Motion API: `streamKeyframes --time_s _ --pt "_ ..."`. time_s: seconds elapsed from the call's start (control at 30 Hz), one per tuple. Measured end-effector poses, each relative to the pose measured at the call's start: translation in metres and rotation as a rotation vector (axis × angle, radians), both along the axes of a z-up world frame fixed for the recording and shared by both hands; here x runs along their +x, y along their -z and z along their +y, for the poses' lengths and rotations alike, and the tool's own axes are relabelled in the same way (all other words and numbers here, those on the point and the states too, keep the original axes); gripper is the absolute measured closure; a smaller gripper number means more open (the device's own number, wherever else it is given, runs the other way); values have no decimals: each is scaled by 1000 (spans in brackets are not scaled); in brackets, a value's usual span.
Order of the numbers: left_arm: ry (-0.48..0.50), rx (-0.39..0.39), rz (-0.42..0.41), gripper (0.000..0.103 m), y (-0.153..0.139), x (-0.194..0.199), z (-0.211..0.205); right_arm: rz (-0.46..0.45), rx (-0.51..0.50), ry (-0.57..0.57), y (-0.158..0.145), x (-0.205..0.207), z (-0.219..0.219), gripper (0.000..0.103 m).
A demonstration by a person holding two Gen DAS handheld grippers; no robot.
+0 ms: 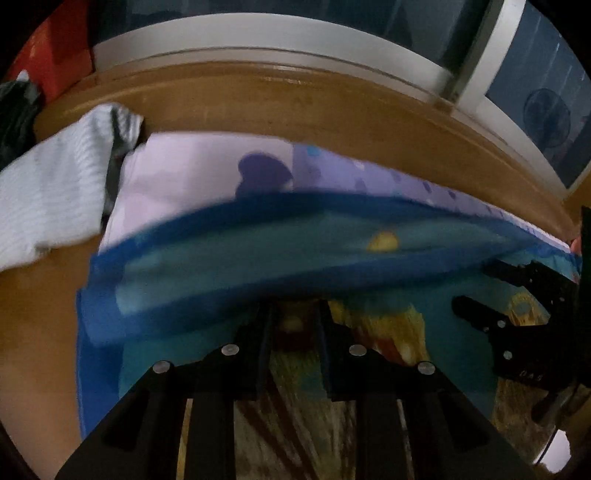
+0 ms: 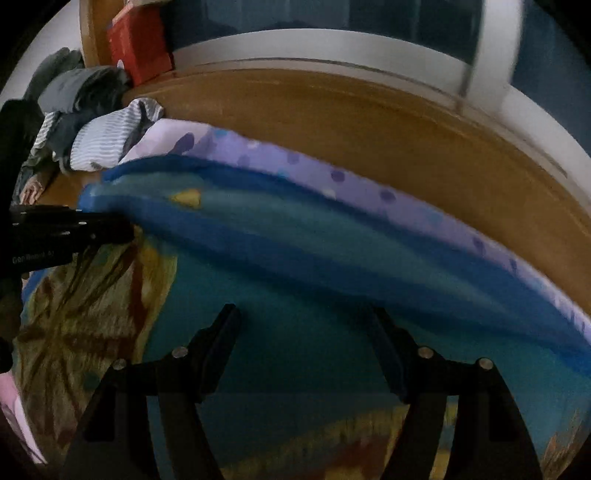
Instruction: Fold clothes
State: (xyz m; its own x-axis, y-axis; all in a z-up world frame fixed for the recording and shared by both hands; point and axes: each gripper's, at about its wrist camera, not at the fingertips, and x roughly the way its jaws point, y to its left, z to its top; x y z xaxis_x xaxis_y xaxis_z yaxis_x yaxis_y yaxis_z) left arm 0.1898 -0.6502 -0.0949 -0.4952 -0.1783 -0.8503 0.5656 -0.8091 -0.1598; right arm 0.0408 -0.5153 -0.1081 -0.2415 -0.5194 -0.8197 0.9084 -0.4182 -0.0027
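Observation:
A blue and teal garment [image 1: 258, 251] with a yellow and brown print lies across the wooden table [image 1: 332, 107]. Its dark blue hem is lifted and doubled over, blurred by motion. My left gripper [image 1: 295, 325] is shut on that garment, with printed cloth between its narrow fingers and the hem draped over the tips. In the right wrist view it [image 2: 125, 229] grips the left end of the folded hem [image 2: 295, 258]. My right gripper [image 2: 304, 314] stands open, with flat teal cloth showing between its wide fingers. From the left wrist view it [image 1: 476, 286] is at the right edge over the garment.
A lilac dotted cloth [image 1: 184, 177] lies under the blue garment, towards the back. A white striped garment [image 1: 48, 192] and a dark pile of clothes [image 2: 81, 88] sit at the left, with a red box [image 2: 140, 48] behind. A window frame [image 1: 258, 33] borders the table's far edge.

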Motion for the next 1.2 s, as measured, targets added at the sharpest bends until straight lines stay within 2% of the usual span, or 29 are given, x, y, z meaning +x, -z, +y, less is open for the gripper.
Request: streamKeyframes --time_s 0.17,0.33,0.53,0.73,0.97,1.1,1.2 --pt "33 -46 21 81 -1 -20 -22 -12 -49 58 1 -24 -27 32" --pt "53 -40 59 81 -2 -31 -41 9 -78 96 4 -33 -38 31" --pt "50 -15 95 81 -5 -25 -53 -40 -111 134 4 -46 -39 31" --pt "65 -60 48 81 -12 -5 -65 -97 -167 171 -18 -44 -17 31" --pt "164 -82 58 81 -32 25 -82 -90 -203 209 -65 12 26 31" --pt "294 -81 64 81 -37 44 -91 -66 -208 324 -78 74 43 31" --pt "409 -100 51 81 -38 64 -93 -74 -199 409 -76 120 59 28"
